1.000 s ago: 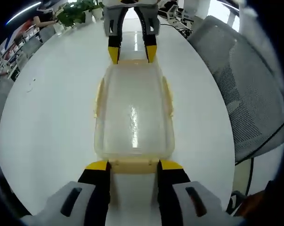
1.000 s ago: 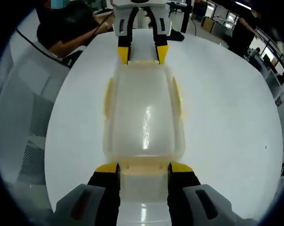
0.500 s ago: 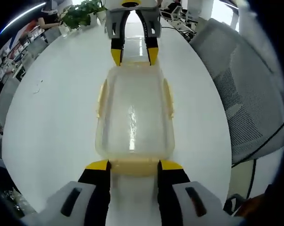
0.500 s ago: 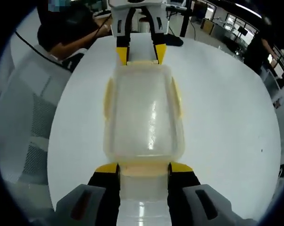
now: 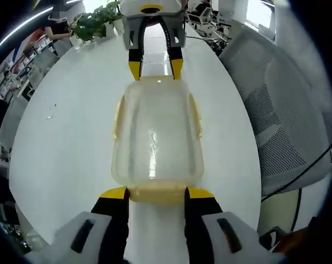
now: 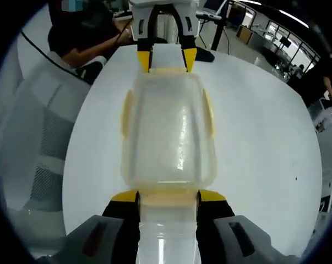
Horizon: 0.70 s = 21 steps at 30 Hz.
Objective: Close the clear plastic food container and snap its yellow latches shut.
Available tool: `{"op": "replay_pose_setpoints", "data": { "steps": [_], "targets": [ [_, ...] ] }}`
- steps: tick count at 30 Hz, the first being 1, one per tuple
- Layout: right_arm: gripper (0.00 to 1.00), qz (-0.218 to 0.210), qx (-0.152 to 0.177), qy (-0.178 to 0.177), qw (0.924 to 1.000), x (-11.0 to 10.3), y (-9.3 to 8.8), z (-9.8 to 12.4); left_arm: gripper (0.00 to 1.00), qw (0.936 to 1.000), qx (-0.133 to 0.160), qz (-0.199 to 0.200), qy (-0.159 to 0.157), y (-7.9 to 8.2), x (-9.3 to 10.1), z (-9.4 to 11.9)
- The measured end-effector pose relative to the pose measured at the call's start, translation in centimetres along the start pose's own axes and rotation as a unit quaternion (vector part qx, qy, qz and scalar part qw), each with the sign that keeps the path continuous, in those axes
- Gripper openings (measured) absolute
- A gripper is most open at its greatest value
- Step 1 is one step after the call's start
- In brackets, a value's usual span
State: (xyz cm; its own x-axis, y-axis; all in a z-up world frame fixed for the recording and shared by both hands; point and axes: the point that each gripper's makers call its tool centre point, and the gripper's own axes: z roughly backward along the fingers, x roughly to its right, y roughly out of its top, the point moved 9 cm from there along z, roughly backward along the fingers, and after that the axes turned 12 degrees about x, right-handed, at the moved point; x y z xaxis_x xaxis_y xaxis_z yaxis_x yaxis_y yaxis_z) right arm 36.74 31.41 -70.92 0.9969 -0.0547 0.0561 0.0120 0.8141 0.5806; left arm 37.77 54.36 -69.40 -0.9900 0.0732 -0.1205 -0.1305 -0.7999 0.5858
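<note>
Left gripper (image 5: 156,192) and right gripper (image 6: 168,197), jaws spread, straddle opposite end latches of the lidded container (image 5: 156,137) on the tabletop (image 5: 66,137); pressing both evenly should snap them.

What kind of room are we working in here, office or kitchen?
Most likely an open-plan office. The container sits on a big white table with a grey mesh office chair beside it, a potted plant at the far edge, and a person seated at a neighbouring desk.
</note>
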Motion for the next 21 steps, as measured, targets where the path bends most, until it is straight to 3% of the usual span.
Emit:
{"op": "replay_pose_setpoints", "data": {
  "steps": [21],
  "targets": [
    [0.38, 0.001, -0.005, -0.002, 1.0, 0.0, -0.6, 3.6, 0.38, 1.0, 0.007, 0.002, -0.005, 3.5, -0.5, 0.5]
  ]
}}
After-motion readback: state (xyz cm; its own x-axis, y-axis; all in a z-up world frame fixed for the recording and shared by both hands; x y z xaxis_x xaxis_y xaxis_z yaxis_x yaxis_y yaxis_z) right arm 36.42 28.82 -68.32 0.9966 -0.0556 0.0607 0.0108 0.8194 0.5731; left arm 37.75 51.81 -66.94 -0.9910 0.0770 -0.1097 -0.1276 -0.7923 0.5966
